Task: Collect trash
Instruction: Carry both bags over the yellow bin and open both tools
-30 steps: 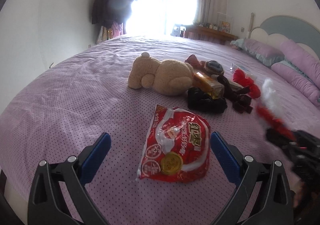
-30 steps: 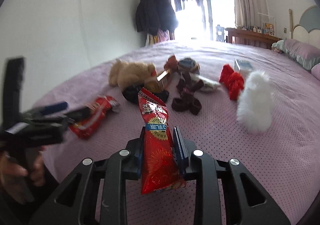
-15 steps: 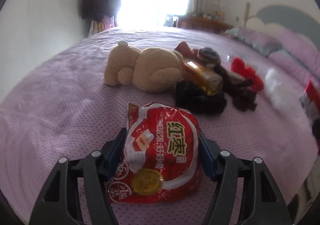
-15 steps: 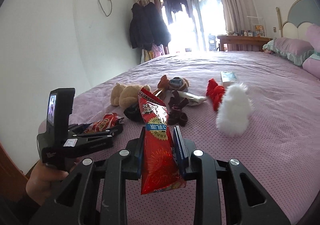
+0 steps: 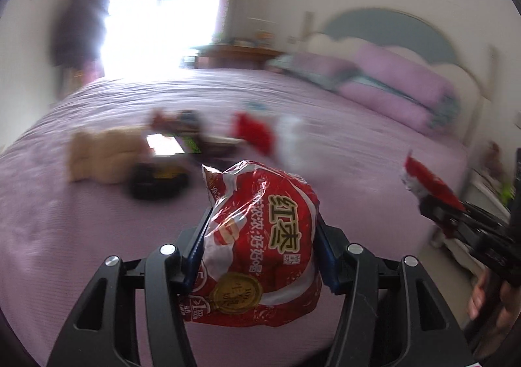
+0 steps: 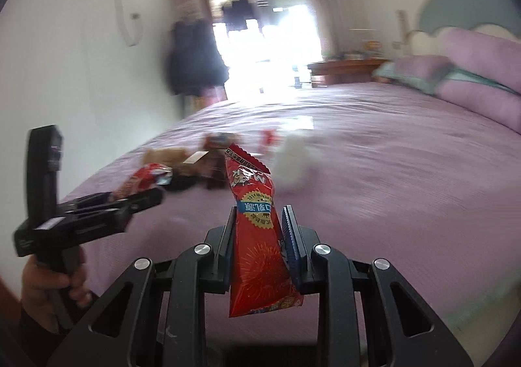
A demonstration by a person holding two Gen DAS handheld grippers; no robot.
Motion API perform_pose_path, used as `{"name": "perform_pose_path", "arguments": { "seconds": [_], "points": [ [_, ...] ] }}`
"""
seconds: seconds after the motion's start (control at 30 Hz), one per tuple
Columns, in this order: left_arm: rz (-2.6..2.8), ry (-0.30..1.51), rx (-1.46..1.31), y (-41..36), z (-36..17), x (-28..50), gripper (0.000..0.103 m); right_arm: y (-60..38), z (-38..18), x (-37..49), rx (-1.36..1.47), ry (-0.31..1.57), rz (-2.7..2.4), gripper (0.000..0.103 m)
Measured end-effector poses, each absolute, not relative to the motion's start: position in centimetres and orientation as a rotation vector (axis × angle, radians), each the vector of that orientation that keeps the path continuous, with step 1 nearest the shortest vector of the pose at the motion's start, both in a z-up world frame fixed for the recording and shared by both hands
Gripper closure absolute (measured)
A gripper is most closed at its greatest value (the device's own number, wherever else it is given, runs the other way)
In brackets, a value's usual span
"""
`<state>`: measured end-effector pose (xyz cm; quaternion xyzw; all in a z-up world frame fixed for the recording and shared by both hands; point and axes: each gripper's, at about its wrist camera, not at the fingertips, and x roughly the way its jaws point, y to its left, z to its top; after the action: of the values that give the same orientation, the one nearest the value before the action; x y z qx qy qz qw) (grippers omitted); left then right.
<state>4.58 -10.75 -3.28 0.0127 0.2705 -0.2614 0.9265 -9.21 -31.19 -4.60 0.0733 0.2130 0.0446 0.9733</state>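
Trash is what both hands are carrying now. The left gripper point(image 5: 262, 233) has a big red snack bag point(image 5: 263, 249) between its blue pads, and the jaws are closing a bit more on it, so the bag looks puffy and squeezed. A second ago that bag lay flat on the purple bed point(image 5: 81, 236) with the jaws wide open on each side of it. Now it is up off the cover.

The right gripper point(image 6: 259, 233) is pinched tight on a thin red wrapper point(image 6: 257, 236), which sticks up between the pads and hangs down below them. It was held the same way a second ago.

Behind them the bed is all blurry. I can make out a tan teddy bear point(image 5: 101, 155), something red point(image 5: 254, 132) and something white and fluffy point(image 5: 293, 142), with dark things next to the bear. I cannot tell if any of them are trash.

I think both pickups are done. Both hands are full, so the next job is likely to take the two wrappers to a bin. I see no bin from here.
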Motion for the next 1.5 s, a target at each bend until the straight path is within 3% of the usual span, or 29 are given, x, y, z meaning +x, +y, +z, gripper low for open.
{"name": "perform_pose_path", "arguments": {
  "seconds": [0.43,0.47,0.5,0.53,0.6,1.17,1.2,1.27,1.3,1.33,1.5],
  "points": [
    [-0.975,0.675,0.151,-28.3,-7.4,-2.1,0.046,-41.2,-12.6,-21.4,0.202,0.687,-0.351,0.075],
    [-0.997,0.690,0.161,-29.4,-7.9,-2.4,0.046,-41.7,-13.1,-21.5,0.203,0.702,-0.376,0.072],
    [-1.008,0.701,0.167,-29.9,-8.1,-2.8,0.046,-42.2,-13.6,-21.9,0.205,0.713,-0.408,0.061],
    [-1.025,0.716,0.175,-30.5,-8.4,-3.5,0.046,-42.5,-13.8,-22.2,0.210,0.711,-0.430,0.040],
    [-1.055,0.746,0.195,-31.9,-9.2,-4.0,0.046,-43.3,-13.8,-23.2,0.249,0.666,-0.444,0.033],
    [-1.199,0.871,0.322,-38.5,-13.1,-7.5,0.045,-46.8,-12.9,-26.7,0.292,0.612,-0.513,0.033],
    [-1.203,0.877,0.328,-38.7,-13.2,-7.7,0.044,-47.0,-12.9,-26.9,0.293,0.614,-0.522,0.033],
    [-1.214,0.889,0.345,-39.3,-13.6,-8.3,0.032,-47.3,-12.9,-27.1,0.292,0.615,-0.533,0.033],
    [-1.216,0.889,0.354,-39.4,-13.7,-8.5,0.020,-47.4,-12.9,-27.2,0.294,0.615,-0.538,0.033],
    [-1.216,0.882,0.363,-39.5,-13.7,-8.8,0.014,-47.6,-13.0,-27.3,0.297,0.618,-0.541,0.033],
    [-1.227,0.867,0.384,-39.8,-13.5,-9.6,0.008,-47.6,-13.2,-27.2,0.305,0.630,-0.538,0.033]
  ]
}}
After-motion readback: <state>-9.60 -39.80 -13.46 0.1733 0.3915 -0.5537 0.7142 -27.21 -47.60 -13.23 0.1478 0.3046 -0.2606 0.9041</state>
